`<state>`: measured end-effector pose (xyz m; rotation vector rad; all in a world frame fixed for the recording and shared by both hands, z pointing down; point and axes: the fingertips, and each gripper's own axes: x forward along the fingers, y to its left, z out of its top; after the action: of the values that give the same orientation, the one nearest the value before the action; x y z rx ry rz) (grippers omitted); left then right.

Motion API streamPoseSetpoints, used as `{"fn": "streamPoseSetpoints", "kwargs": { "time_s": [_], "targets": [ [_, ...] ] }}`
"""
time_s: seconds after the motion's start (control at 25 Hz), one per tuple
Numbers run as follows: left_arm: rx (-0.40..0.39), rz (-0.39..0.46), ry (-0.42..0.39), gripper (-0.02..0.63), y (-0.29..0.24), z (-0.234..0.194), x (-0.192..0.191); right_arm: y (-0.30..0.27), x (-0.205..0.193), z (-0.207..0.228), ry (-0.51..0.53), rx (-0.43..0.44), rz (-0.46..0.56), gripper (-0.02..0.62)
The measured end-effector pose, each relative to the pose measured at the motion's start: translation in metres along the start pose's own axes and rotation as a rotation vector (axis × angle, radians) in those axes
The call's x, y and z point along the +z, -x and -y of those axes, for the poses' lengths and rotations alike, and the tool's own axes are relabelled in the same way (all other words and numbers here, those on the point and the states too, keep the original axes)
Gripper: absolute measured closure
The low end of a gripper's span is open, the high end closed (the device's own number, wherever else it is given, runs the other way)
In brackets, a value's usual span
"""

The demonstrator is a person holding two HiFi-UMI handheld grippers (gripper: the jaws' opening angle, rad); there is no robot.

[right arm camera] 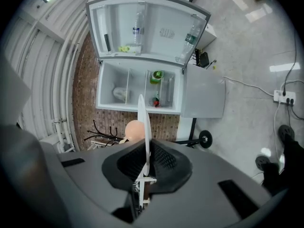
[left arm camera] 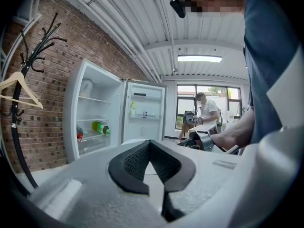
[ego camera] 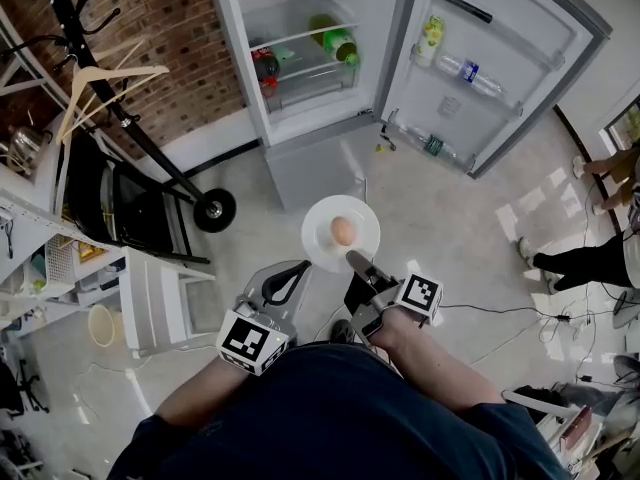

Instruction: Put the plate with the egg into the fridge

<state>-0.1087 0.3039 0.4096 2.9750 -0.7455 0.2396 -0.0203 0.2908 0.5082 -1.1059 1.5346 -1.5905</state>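
Note:
A white plate carrying a brown egg hangs level over the floor in front of the open fridge. My right gripper is shut on the plate's near rim. The right gripper view has the plate edge-on between the pads of that gripper, the egg to its left and the fridge beyond. My left gripper sits left of the plate, close to my body, shut and empty. Its pads meet at the tips in the left gripper view.
The fridge door is swung wide to the right, bottles in its racks. A green bottle and red items lie on a fridge shelf. A coat rack with a hanger and a wheeled cart stand left. A person's legs and cables are right.

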Motion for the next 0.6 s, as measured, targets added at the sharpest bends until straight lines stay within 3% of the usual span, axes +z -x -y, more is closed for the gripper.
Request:
{"fn": "streamPoseSetpoints", "kwargs": {
  "time_s": [0.6],
  "targets": [
    [0.122,0.016,0.024,0.601,-0.042,-0.017,-0.002,-0.019,0.046,0.021,0.008,-0.011,-0.078,0.569]
  ]
}}
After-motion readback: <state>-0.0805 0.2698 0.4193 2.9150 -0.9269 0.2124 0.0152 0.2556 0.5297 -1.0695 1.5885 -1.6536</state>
